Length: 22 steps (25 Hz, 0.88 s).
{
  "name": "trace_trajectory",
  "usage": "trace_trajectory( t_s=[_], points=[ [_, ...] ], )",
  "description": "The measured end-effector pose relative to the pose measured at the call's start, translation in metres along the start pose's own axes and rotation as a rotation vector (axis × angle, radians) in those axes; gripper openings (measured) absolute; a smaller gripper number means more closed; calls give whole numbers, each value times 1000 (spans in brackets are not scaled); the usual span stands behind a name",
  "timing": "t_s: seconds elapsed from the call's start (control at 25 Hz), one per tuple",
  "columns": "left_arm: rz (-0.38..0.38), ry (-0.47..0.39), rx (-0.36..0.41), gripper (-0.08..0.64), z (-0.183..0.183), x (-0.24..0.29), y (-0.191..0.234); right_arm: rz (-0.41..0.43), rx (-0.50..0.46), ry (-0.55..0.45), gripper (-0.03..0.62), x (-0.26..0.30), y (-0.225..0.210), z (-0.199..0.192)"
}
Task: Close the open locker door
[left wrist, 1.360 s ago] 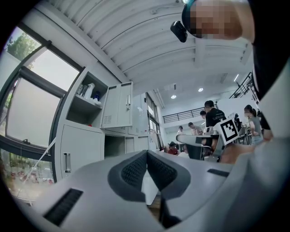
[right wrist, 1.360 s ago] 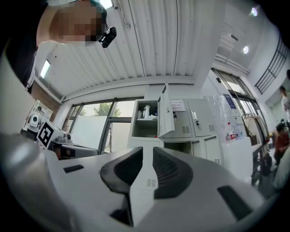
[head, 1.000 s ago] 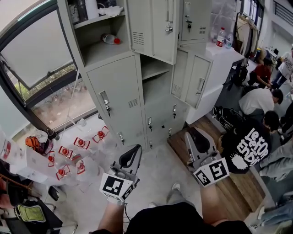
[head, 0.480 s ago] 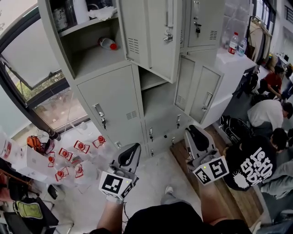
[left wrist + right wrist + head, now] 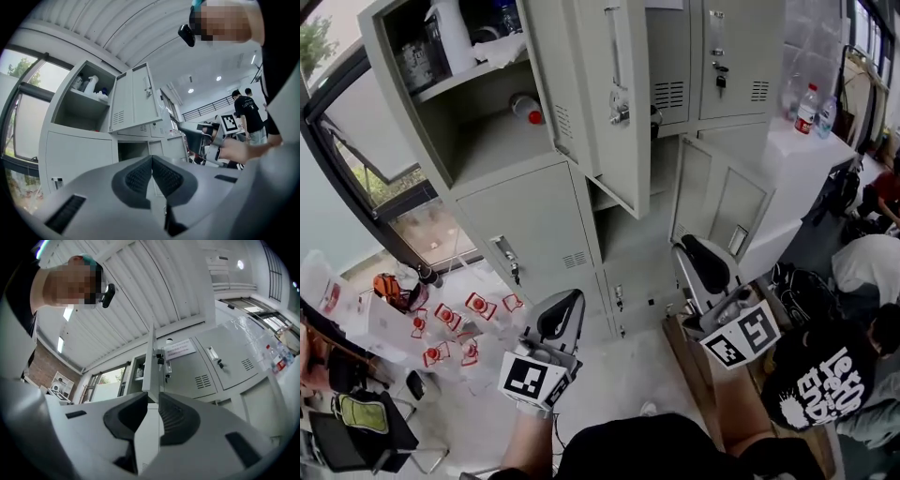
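Observation:
A bank of grey lockers (image 5: pixel 534 216) fills the head view. One upper door (image 5: pixel 614 103) stands swung out toward me, its latch facing right; the compartment beside it holds a red-capped bottle (image 5: pixel 525 108). The left gripper view has that door (image 5: pixel 136 101) up and to the left; the right gripper view meets it edge-on (image 5: pixel 151 366). My left gripper (image 5: pixel 567 298) hangs low before the lower lockers, its jaws shut on nothing (image 5: pixel 151 158). My right gripper (image 5: pixel 686 246) is raised below and right of the open door, apart from it, jaws a narrow gap apart and empty (image 5: pixel 153 401).
Lower right locker doors (image 5: pixel 712 202) look ajar. Packs of red-capped bottles (image 5: pixel 450 319) lie on the floor at left, near a chair (image 5: pixel 356 441). People (image 5: pixel 820 380) sit at the right. Two bottles (image 5: pixel 807 108) stand on a white counter. A window (image 5: pixel 403 187) lies to the left.
The lockers have come closer and the open door looms larger overhead. My right gripper has risen toward the door's lower edge. The left gripper has barely moved.

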<state>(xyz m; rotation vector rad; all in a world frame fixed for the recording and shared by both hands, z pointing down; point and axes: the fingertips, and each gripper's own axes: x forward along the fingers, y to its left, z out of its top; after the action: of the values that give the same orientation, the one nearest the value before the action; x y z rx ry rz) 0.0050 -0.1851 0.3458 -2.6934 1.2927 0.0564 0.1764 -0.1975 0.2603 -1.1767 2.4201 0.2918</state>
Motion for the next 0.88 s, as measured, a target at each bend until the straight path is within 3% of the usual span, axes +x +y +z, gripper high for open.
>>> trace_trajectory(
  t_s=[0.4, 0.56, 0.72, 0.88],
  points=[
    [114, -31, 44, 23, 24, 11, 9, 220, 100, -92, 75, 52, 1, 26],
    [145, 8, 38, 23, 19, 3, 15, 246, 157, -112, 85, 64, 6, 26],
    [127, -59, 53, 23, 32, -3, 20, 250, 207, -114, 91, 73, 10, 22],
    [126, -74, 66, 23, 36, -13, 34, 261, 213, -130, 91, 75, 23, 21]
  ],
)
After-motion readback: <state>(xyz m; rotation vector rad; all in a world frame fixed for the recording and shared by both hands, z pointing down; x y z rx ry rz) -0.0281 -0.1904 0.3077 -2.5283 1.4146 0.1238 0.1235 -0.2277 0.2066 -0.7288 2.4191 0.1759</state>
